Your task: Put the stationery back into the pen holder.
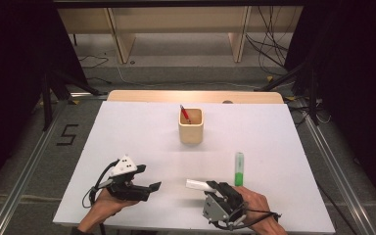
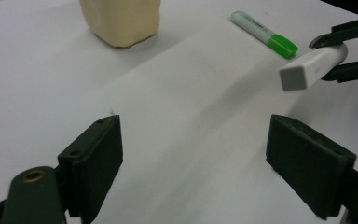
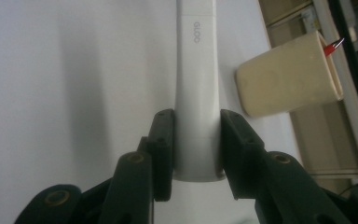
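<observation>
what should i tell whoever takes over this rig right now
Right gripper: jaws shut on a white marker, lifted off the table.
Left gripper: jaws open, holding nothing, above the table.
Cup: upright at the middle, a red pen already inside.
Green highlighter: lying flat beside the right gripper.
Likely left: white marker into the cup, then the highlighter.
</observation>
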Demonstrator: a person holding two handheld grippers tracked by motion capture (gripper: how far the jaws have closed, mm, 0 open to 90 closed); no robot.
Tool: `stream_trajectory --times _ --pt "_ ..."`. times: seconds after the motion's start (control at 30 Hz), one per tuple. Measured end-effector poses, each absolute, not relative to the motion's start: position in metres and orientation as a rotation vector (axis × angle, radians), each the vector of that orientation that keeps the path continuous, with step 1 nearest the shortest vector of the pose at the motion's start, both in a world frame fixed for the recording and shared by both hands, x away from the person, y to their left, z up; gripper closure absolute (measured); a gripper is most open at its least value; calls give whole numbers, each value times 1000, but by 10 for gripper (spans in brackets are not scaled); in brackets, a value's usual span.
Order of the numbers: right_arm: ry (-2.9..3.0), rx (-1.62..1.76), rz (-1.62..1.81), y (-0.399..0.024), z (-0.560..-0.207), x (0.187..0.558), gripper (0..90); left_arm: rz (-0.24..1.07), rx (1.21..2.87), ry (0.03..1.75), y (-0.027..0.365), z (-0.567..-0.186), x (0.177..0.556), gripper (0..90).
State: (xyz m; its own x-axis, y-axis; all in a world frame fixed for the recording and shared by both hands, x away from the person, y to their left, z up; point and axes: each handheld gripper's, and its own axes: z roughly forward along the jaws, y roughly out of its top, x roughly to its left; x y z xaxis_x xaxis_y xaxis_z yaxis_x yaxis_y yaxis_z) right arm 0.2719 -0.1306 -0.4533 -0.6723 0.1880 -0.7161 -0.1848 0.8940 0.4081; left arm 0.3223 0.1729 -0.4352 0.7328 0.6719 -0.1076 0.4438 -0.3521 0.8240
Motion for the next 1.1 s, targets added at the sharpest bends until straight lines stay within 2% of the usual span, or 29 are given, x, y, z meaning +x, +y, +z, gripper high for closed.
stream_trajectory --times 0.37,0.63,0.8,1.1 --pt "2098 -156 497 -119 -462 264 676 239 2140 747 142 -420 332 179" --pt "2006 -301 411 -111 -468 261 676 187 2299 621 115 -411 338 174" --pt "1989 -344 388 -108 -470 259 675 163 2361 529 101 -408 339 202" --pt "1941 -399 382 -105 -474 256 675 117 2444 474 85 -408 346 228"
